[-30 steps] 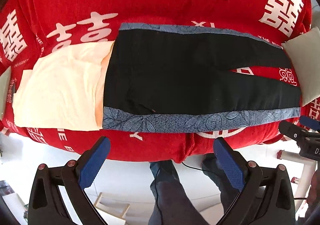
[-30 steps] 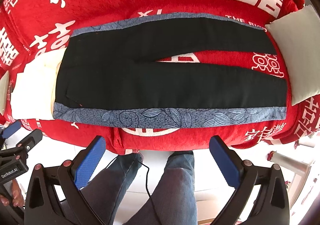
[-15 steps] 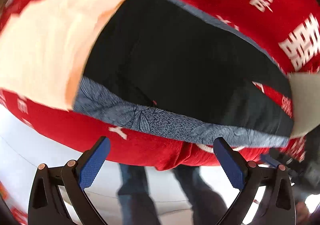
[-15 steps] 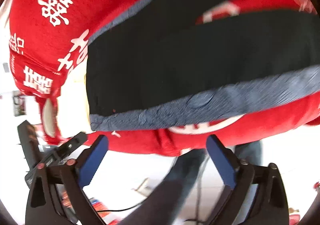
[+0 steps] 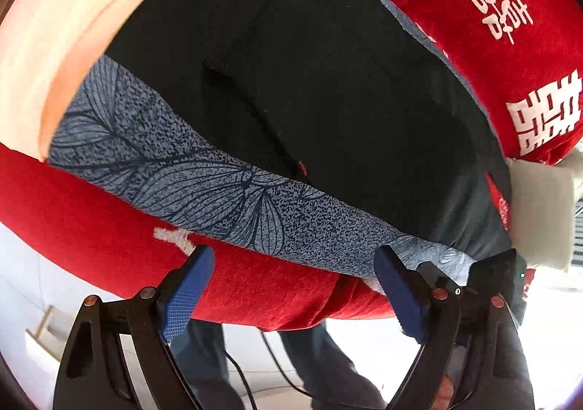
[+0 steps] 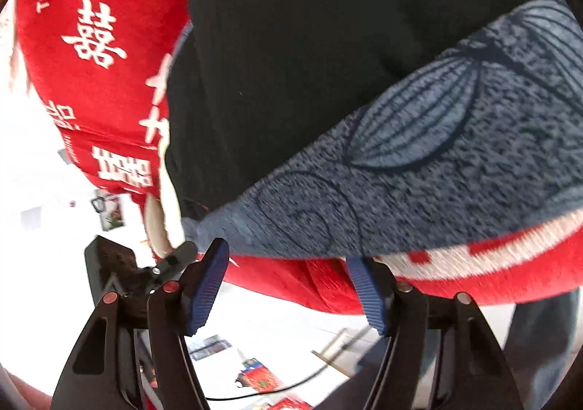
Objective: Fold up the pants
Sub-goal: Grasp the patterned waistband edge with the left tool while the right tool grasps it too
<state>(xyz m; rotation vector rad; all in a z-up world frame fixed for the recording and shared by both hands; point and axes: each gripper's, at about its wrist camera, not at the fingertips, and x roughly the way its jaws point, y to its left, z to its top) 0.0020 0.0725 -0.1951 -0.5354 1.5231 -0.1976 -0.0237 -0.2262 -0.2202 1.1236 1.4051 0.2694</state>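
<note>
Left wrist: one pants point(image 5: 328, 89), two open tongs point(image 5: 291, 286) point(image 6: 288, 282).

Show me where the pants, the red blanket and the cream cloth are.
pants point(image 5: 328, 89), left wrist view, black middle panel.
red blanket point(image 5: 109, 213), left wrist view, front edge.
cream cloth point(image 5: 54, 56), left wrist view, blurred upper-left part.

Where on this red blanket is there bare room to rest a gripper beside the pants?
Bare blanket runs as a strip between the patterned side stripe and the near edge, where the left gripper and right gripper come in, both open. More shows beyond the pants. The cream cloth crowds the waistband end.
</note>
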